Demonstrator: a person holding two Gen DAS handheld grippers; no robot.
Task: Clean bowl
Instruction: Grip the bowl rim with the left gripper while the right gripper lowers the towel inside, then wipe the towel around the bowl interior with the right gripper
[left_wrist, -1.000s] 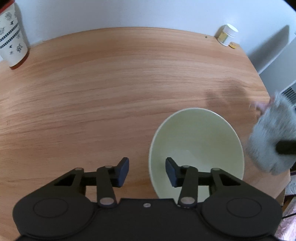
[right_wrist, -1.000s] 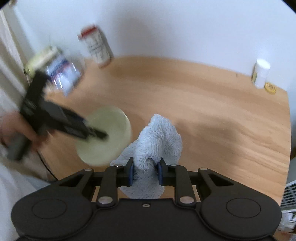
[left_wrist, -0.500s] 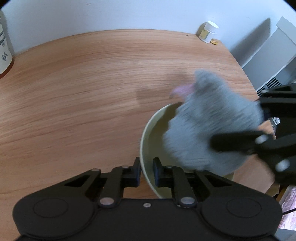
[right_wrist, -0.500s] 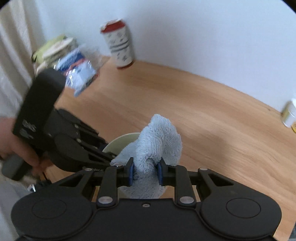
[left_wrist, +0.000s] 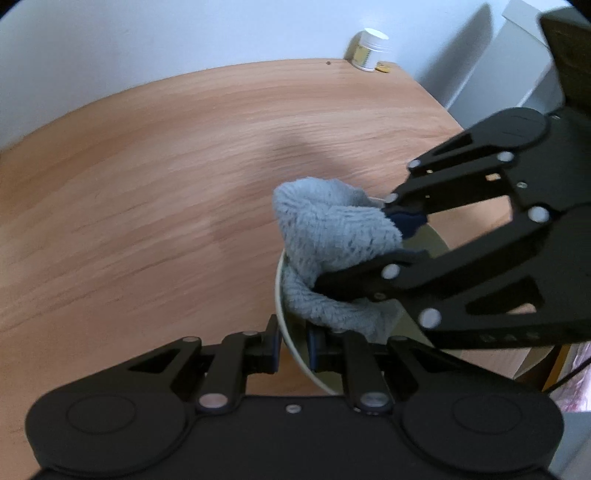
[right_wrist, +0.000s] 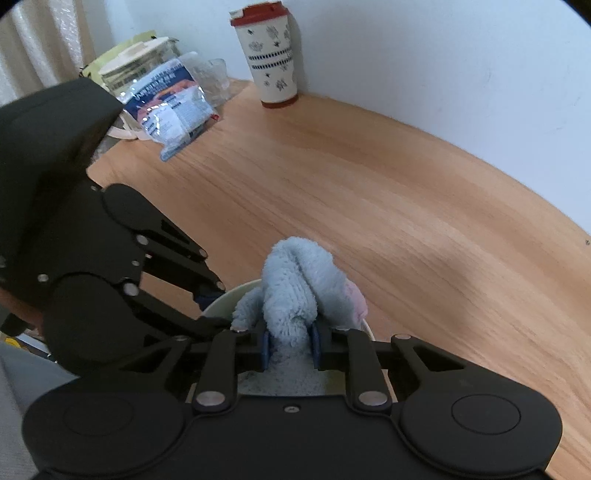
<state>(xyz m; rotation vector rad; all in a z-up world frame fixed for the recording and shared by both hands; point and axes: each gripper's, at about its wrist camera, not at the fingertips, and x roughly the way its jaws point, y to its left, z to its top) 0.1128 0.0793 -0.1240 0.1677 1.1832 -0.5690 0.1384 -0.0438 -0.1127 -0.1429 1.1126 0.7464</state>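
Observation:
A pale green bowl (left_wrist: 436, 247) stands near the front edge of the wooden table (left_wrist: 166, 192). My left gripper (left_wrist: 293, 349) is shut on the bowl's near rim, one finger outside and one inside. My right gripper (right_wrist: 290, 345) is shut on a fluffy grey-blue cloth (right_wrist: 295, 280) and holds it down into the bowl (right_wrist: 225, 301). In the left wrist view the cloth (left_wrist: 332, 240) fills much of the bowl, and the right gripper (left_wrist: 402, 236) reaches in from the right. Most of the bowl's inside is hidden.
A white patterned cup with a red lid (right_wrist: 267, 55) stands at the back by the wall. Plastic packets and bags (right_wrist: 166, 99) lie at the table's left end. A small white-lidded jar (left_wrist: 371, 50) sits at the far right corner. A white radiator (left_wrist: 517, 59) is beyond the table.
My right gripper has pushed the cloth further down into the bowl and nearer to my left gripper. My left gripper stays shut on the rim; a second ago it was open.

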